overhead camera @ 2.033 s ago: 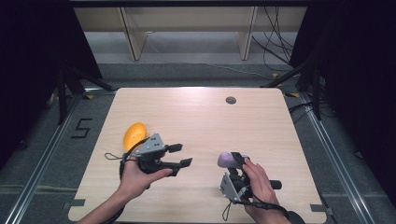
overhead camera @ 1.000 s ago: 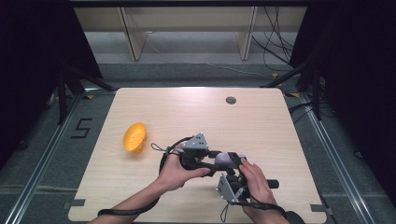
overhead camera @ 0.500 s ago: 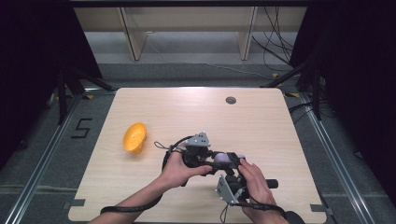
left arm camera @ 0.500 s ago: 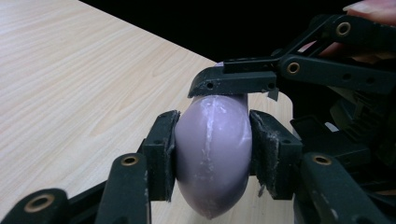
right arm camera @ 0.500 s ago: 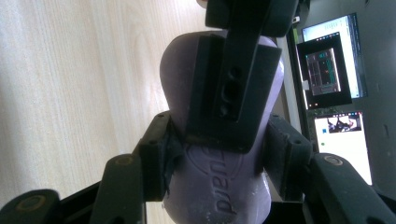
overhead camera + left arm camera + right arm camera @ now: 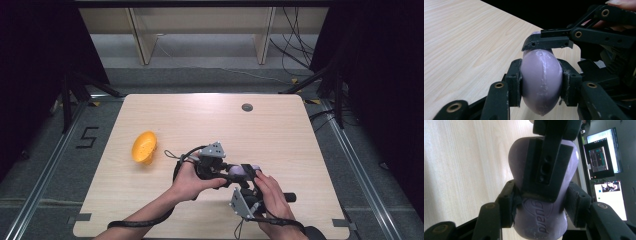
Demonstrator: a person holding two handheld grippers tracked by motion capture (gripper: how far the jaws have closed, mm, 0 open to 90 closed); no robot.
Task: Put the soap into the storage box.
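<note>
My right gripper [image 6: 248, 175]: nearest to me, low on the table's near right part, clenched on the lower part of a smooth lilac bar of soap [image 6: 541, 202] — its pads press both flanks of the bar in the right gripper view, where raised lettering shows on the soap's face.
My left gripper [image 6: 239, 172]: reaching across from the left, its jaws have just been closing with the soap between them, and now they clamp the bar's sides [image 6: 541, 82].
Soap's place: held between my two grippers just above the pale wooden table [image 6: 200, 120], near its front edge and right of centre; whether it touches the wood I cannot tell.
Crossing: in the left gripper view one black jaw of my right gripper lies along the top of the bar.
My hands: the left hand [image 6: 192, 180] and right hand [image 6: 272, 197] sit close together, nearly touching.
Farther off: a yellow-orange plastic dish [image 6: 143, 147] — lying well to the left of the grippers, alone on the wood.
Farthest: a small dark round grommet [image 6: 247, 107] near the table's far edge.
</note>
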